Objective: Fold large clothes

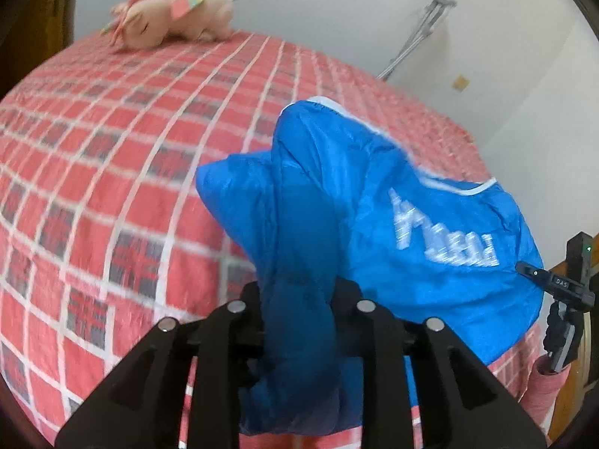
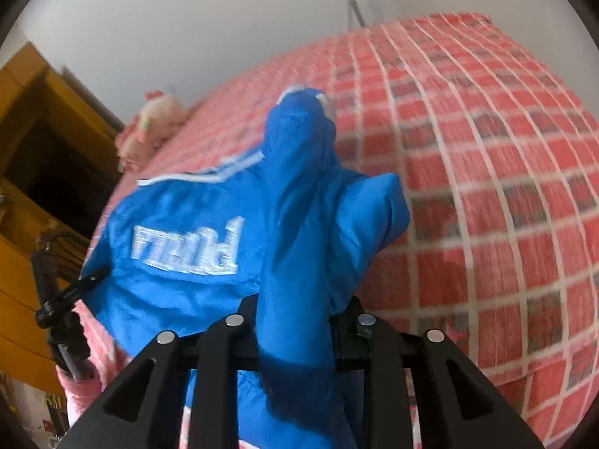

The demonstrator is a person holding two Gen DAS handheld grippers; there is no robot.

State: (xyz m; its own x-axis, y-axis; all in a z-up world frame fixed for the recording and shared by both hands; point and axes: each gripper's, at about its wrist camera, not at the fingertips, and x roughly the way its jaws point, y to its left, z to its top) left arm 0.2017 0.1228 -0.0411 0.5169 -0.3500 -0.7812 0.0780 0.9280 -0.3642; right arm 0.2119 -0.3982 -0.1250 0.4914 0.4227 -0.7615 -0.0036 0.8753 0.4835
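A bright blue jacket [image 1: 374, 194] with white lettering and white piping hangs bunched above the bed, stretched between both grippers. My left gripper [image 1: 299, 310] is shut on a gathered fold of the blue jacket, which runs down between its black fingers. In the right wrist view my right gripper [image 2: 295, 318] is shut on another fold of the jacket [image 2: 209, 232]. The right gripper shows at the far right edge of the left wrist view [image 1: 561, 284]. The left gripper shows at the left edge of the right wrist view [image 2: 63, 299].
The bed has a red, grey and white checked cover [image 1: 112, 172], also in the right wrist view [image 2: 486, 187]. A pink plush toy [image 1: 172, 11] lies at the far edge by the white wall. A yellow wooden cabinet [image 2: 26, 119] stands to the left. A metal stand [image 1: 419, 30] leans on the wall.
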